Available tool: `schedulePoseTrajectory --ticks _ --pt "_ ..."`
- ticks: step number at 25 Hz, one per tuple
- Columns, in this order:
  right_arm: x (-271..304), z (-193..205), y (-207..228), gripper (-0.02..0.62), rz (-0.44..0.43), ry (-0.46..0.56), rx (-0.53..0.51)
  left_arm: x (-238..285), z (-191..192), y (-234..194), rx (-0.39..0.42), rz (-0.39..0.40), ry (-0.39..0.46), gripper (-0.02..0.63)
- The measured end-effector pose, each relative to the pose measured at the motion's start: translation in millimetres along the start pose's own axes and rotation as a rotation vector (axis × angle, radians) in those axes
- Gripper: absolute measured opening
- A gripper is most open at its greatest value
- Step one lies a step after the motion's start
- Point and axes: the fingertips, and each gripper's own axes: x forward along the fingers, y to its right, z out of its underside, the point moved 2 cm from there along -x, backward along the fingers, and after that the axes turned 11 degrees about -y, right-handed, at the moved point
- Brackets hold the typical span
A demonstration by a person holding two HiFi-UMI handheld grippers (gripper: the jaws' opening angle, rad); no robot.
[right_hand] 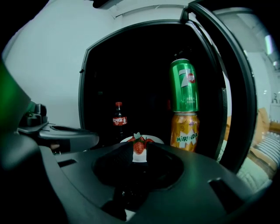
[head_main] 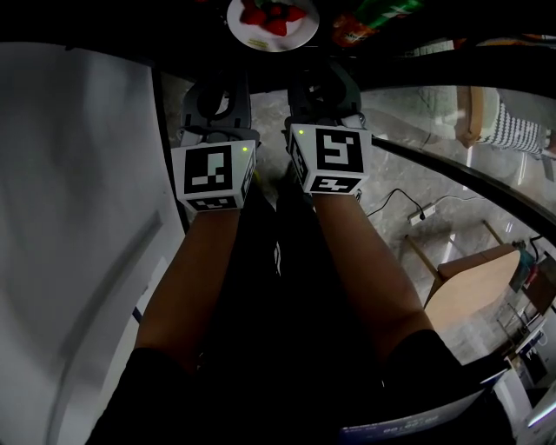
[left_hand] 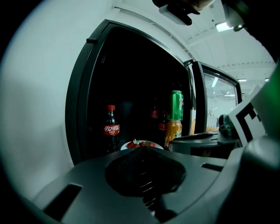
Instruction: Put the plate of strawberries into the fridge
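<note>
The white plate of strawberries sits inside the dark fridge, on a shelf just ahead of both grippers. It also shows low in the fridge opening as the plate and the plate. My left gripper is held in front of the opening, its jaws meeting with nothing between them. My right gripper is beside it, jaws parted by a narrow gap, through which a strawberry and the plate's white show. Neither gripper touches the plate.
A cola bottle stands left of the plate. A green can is stacked on an orange can to its right. The open glass door is on the right, a white panel on the left. A wooden table stands below right.
</note>
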Motion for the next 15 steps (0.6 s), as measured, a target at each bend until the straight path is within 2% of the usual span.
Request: schedulePoseTrajectory --ticks 8,15 --pt "-17.4 -10.2 6.5 0.098 0.005 0.041 -0.009 -2.3 -7.0 8.9 0.022 0.003 0.009 0.003" --pt "-35.5 -13.4 12.2 0.098 0.007 0.034 0.004 -10.8 -14.1 22.2 0.048 0.008 0.005 0.003"
